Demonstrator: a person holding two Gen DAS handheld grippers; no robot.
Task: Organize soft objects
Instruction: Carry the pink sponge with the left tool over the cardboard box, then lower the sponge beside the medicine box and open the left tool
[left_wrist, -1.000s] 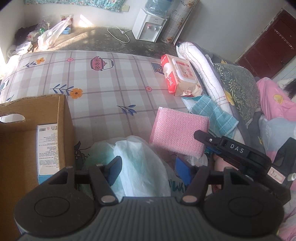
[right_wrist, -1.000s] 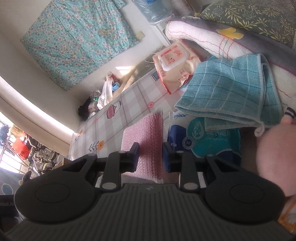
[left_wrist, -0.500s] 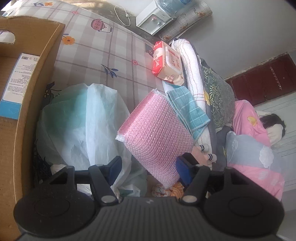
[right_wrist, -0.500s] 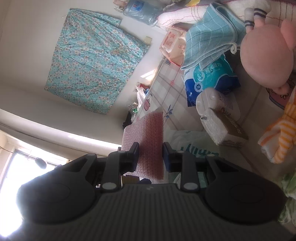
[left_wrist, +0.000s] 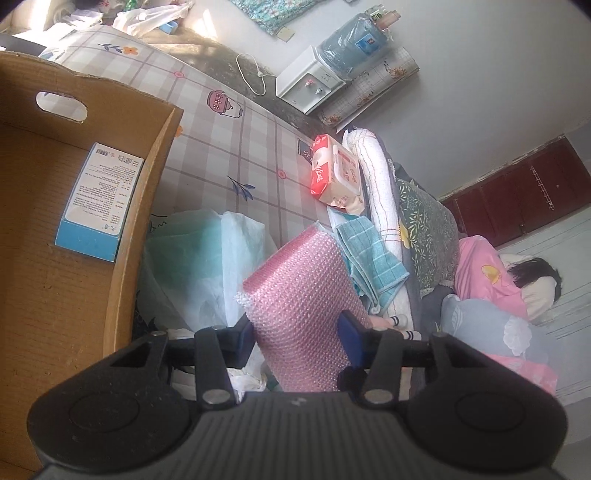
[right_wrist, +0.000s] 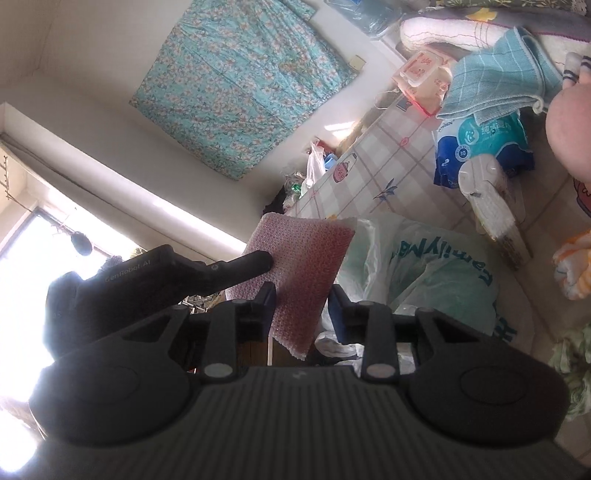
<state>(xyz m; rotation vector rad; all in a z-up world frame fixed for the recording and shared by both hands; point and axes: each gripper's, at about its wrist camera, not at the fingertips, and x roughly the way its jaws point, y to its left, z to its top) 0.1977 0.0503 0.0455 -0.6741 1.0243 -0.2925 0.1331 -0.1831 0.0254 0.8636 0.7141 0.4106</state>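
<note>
I hold a pink bubble-wrap pad (left_wrist: 306, 314) between both of my hand-held grippers, lifted above the bed. In my left wrist view, my left hand-held gripper (left_wrist: 295, 334) has the pad between its two blue fingers (left_wrist: 351, 332); the jaws are closing, and both fingers sit against the pad's sides, though I cannot tell how firmly they press. The pad's long axis runs from the gripper's mouth up toward 12 o'clock, leaning slightly to 1 o'clock, with its far short edge pointing at the red wipes pack (left_wrist: 334, 173) and the teal cloth (left_wrist: 369, 258) at about 1 o'clock.

In my right wrist view, my right hand-held gripper (right_wrist: 301, 310) is narrow and its jaws are opening. The pad passes between them: the left finger (right_wrist: 264, 308) touches it, while a gap shows at the right finger. Here the pad's long axis points to about 12 o'clock, tilted a little to the right.

At 9 o'clock in the left view stands an open cardboard box (left_wrist: 122, 236) with a blue-and-white carton (left_wrist: 99, 201) inside. A white plastic bag (left_wrist: 207, 266) lies between the box and the pad.
</note>
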